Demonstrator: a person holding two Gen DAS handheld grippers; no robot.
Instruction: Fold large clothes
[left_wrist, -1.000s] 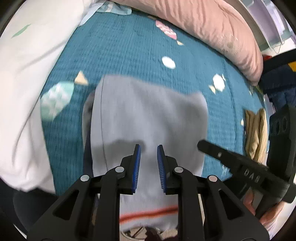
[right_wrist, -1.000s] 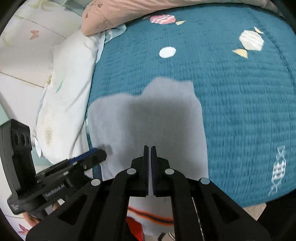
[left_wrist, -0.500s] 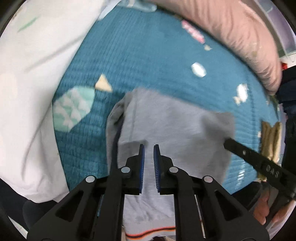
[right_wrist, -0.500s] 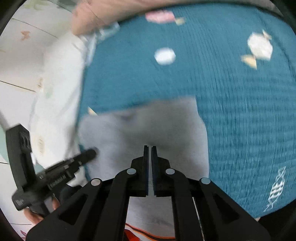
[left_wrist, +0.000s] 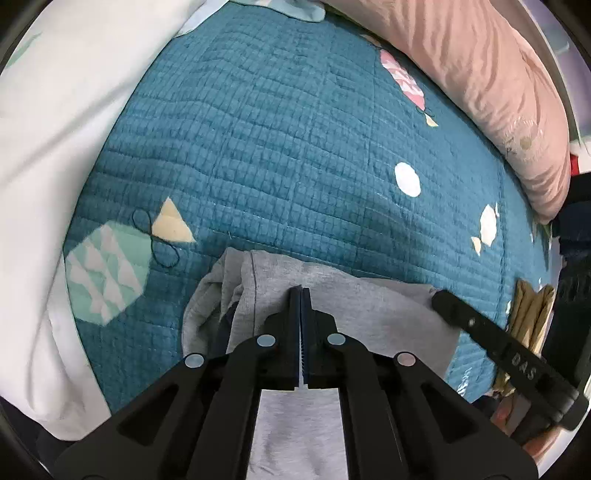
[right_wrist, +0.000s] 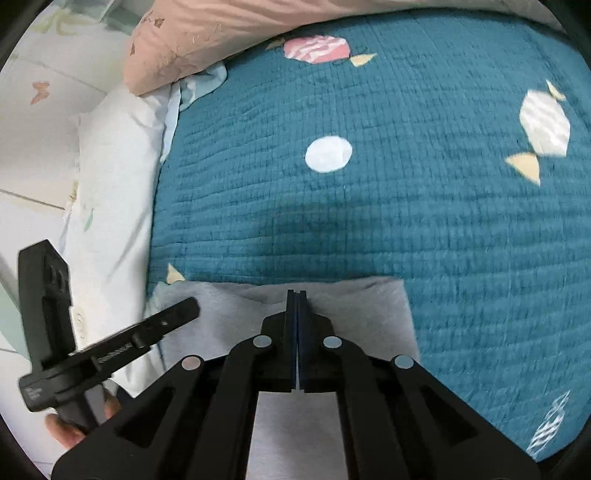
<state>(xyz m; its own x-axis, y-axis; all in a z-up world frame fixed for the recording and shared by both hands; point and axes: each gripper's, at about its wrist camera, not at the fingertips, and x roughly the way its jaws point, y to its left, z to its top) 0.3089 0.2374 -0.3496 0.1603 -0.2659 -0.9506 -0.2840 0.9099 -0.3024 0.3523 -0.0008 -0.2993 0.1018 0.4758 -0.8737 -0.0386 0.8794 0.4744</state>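
Where my left tool (left_wrist: 300, 290) sits: clenched tight, tips down on the far fold of the grey garment (left_wrist: 369, 314); I cannot tell whether any cloth is nipped between the pads.
Right tool (right_wrist: 296, 291): also clenched, tips at the same far edge, further along it; pinching or only pressing, I cannot say.
Why both together: I judge the pair works one edge from two spots so the fold lies straight and does not skew.
Garment: lies flat on the teal quilt (left_wrist: 277, 147) near the bed's front edge, its left side bunched in loose layers, its far edge fairly even.
Stage: a fold looks laid; the bunched side is not yet tidy.
Surroundings: white bedding (left_wrist: 55, 147) to the left and a pink pillow (left_wrist: 480, 74) beyond, both well apart from the garment.
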